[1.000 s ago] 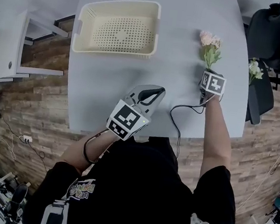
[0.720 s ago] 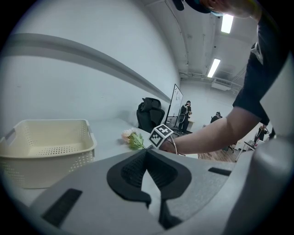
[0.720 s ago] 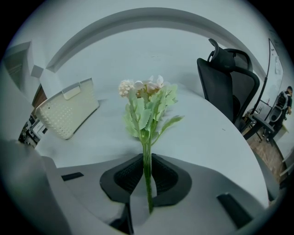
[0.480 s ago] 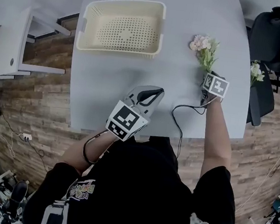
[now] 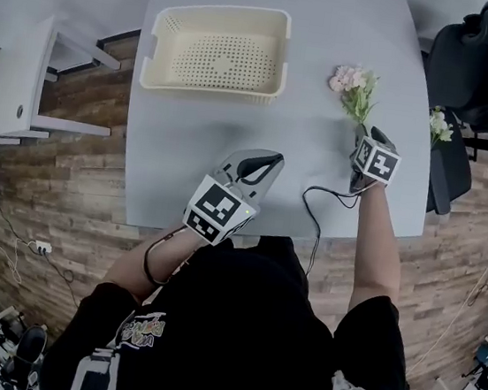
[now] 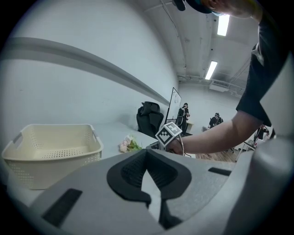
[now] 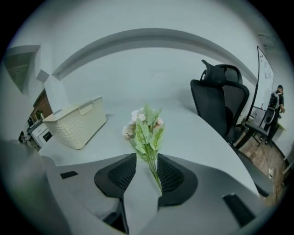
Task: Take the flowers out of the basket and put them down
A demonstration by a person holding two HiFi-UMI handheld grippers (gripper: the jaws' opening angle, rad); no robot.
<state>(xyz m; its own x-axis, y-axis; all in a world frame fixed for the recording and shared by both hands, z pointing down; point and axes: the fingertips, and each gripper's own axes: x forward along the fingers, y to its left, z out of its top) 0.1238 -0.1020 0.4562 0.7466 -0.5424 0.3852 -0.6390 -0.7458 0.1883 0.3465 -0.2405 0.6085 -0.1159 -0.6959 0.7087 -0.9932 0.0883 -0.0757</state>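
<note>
The bunch of pink flowers with green leaves (image 5: pixel 351 83) lies on the grey table (image 5: pixel 233 144), right of the basket. My right gripper (image 5: pixel 362 136) is at its stem end. Its jaws have just been opening and now stand open, with the thin stem (image 7: pixel 153 167) still between them, close to the right pad. In the right gripper view the blossoms (image 7: pixel 143 126) point away from the right gripper (image 7: pixel 146 173). The cream perforated basket (image 5: pixel 213 88) stands empty at the table's far left. My left gripper (image 5: pixel 263 160) hovers shut over the near middle of the table, holding nothing.
A second small bunch of white flowers (image 5: pixel 441 125) shows by the black office chair (image 5: pixel 475 68) beyond the table's right edge. A black cable (image 5: pixel 315 210) trails from my right gripper over the near edge. White furniture (image 5: pixel 8 87) stands to the left on the wooden floor.
The flower bunch tipped to the left and came to rest on the table. My right gripper's jaws opened off the stem and the gripper rose a little. The left gripper barely moved.
</note>
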